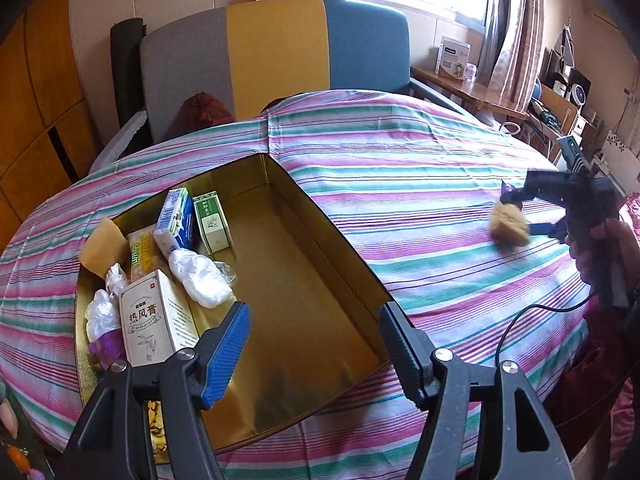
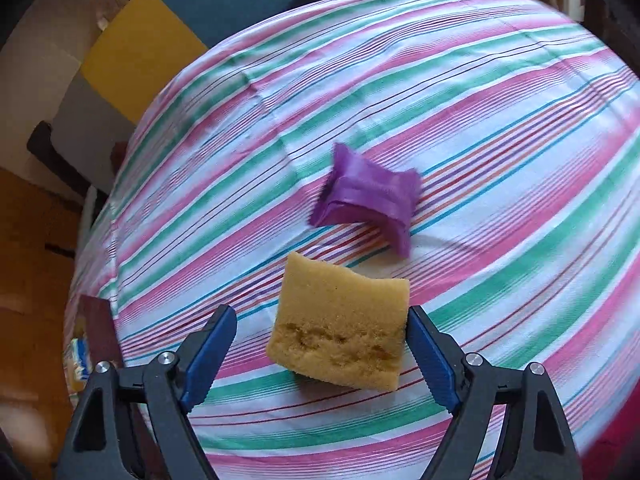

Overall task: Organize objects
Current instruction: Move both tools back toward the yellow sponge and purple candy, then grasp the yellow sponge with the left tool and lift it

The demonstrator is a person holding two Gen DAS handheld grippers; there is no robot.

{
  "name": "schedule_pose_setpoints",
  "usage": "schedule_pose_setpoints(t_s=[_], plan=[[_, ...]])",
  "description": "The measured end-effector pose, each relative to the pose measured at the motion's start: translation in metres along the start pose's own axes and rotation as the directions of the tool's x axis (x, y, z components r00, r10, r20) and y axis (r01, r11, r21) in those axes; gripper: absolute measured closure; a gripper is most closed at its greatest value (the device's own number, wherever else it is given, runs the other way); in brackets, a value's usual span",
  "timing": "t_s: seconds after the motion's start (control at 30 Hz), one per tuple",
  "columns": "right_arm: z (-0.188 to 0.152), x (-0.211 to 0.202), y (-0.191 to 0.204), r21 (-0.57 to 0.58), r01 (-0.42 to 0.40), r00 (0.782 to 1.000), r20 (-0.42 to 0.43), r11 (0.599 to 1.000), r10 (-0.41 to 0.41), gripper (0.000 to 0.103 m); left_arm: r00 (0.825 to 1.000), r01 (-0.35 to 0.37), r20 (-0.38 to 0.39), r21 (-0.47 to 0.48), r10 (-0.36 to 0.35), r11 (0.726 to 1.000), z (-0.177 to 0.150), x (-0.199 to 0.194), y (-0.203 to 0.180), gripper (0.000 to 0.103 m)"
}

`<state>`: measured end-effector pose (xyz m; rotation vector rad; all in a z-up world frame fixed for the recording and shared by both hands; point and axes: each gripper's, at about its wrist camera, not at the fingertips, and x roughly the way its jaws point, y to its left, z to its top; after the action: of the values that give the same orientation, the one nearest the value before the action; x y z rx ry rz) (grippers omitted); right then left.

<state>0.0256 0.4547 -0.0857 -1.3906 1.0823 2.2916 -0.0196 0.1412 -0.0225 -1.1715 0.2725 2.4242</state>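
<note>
Most items are already gathered at one end of the gold tin [image 1: 320,248]; a yellow sponge [image 2: 340,328] and a purple wrapper [image 2: 366,196] are left out on the striped cloth [image 2: 500,152]. The left gripper [image 1: 314,350] is held wide and empty over the tin; the right gripper [image 2: 320,354] is spread around the sponge, one pad touching or nearly so, nothing clamped. The tin's near corner is cut off, and its packed items are partly hidden behind one another.

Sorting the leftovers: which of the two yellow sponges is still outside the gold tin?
The yellow sponge on the striped cloth, between the open right gripper fingers. The other yellow sponge leans inside the gold tin.
</note>
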Motion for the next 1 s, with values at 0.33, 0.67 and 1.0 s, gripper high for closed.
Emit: schedule_pose_setpoints(t_s=[0.33, 0.67, 1.0], plan=[[-0.001, -0.012, -0.010, 0.085, -0.148, 0.988, 0.053, 0.985, 0.144, 0.018, 0.996, 0.079, -0.029, 0.003, -0.079, 0.997, 0.004, 0.006, -0.010, 0.036], [0.010, -0.035, -0.027, 0.158, -0.061, 0.986, 0.166, 0.986, 0.034, 0.017, 0.978, 0.196, -0.081, 0.013, -0.195, 0.980, 0.032, 0.028, -0.050, 0.036], [0.008, -0.062, -0.061, 0.282, 0.026, 0.963, 0.251, 0.959, -0.099, 0.017, 0.878, 0.398, -0.241, -0.115, -0.414, 0.910, 0.066, 0.087, -0.111, 0.036]])
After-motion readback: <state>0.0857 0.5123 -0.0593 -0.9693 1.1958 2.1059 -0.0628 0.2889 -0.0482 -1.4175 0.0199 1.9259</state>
